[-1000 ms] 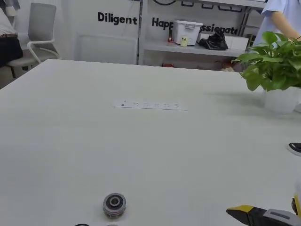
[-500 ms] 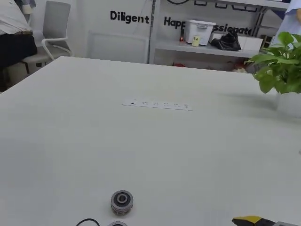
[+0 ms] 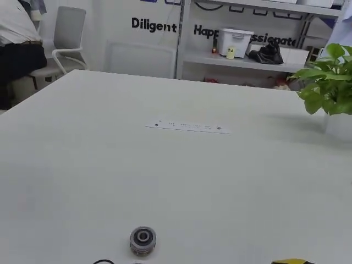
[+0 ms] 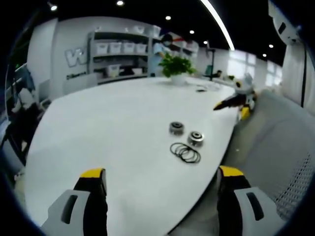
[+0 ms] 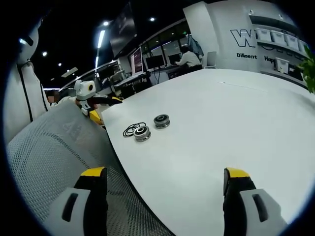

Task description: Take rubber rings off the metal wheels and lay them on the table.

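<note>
Two metal wheels (image 4: 176,128) (image 4: 196,138) stand near the table's front edge, with several loose black rubber rings (image 4: 185,151) lying beside them. The right gripper view has the wheels (image 5: 161,120) (image 5: 142,132) and the rings (image 5: 132,129) off to its left. My left gripper (image 4: 161,173) is open and holds nothing, well short of the wheels. My right gripper (image 5: 165,172) is open too, empty, over the table edge. The head view has one wheel (image 3: 143,241) low down and a gripper's yellow tip (image 3: 291,262) at the bottom right.
A flat power strip (image 3: 188,127) lies mid-table. A potted plant (image 3: 327,82) stands at the far right. Grey mesh chair backs (image 5: 59,147) (image 4: 280,147) sit close to the front edge. Shelves with a white box (image 3: 235,41) and an office chair (image 3: 66,33) are beyond the table.
The head camera has panned left a little. The yellow gripper tip at the bottom right has sunk toward the frame's lower edge. The wheel has stayed put.
</note>
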`<state>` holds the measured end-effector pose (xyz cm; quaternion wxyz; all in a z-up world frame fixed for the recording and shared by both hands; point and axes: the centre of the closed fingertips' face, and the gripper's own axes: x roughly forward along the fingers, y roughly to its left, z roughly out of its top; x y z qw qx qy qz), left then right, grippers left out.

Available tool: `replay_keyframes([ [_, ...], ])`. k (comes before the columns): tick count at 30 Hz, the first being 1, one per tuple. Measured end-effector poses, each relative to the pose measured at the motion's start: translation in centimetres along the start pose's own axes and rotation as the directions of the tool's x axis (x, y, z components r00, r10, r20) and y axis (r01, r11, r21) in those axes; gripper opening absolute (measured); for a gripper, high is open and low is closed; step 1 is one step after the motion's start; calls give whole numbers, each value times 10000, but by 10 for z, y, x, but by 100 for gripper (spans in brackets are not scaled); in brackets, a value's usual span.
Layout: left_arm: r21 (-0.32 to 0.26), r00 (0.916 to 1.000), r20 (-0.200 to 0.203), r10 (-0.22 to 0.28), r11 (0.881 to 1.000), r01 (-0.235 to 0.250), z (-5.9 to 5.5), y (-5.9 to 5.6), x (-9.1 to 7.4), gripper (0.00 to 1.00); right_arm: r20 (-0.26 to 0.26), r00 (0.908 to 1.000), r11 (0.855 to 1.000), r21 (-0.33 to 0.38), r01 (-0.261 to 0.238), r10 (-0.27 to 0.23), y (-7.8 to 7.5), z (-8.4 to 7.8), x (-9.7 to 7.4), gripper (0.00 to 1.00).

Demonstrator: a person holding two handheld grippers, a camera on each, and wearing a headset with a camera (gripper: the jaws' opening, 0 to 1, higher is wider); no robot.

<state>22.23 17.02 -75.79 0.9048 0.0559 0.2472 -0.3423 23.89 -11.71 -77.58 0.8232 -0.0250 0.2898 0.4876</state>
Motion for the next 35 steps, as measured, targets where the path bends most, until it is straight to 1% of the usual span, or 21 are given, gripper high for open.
replay_keyframes([
  [22, 58, 10000, 14, 68, 10000, -68, 3, -1, -2, 93, 102, 9999, 10000, 6, 9, -9, 1, 2, -1, 93],
  [35, 34, 10000, 6, 90, 10000, -90, 1, 1, -2, 94, 73, 10000, 10000, 12, -7, 7, 1, 1, -1, 93],
])
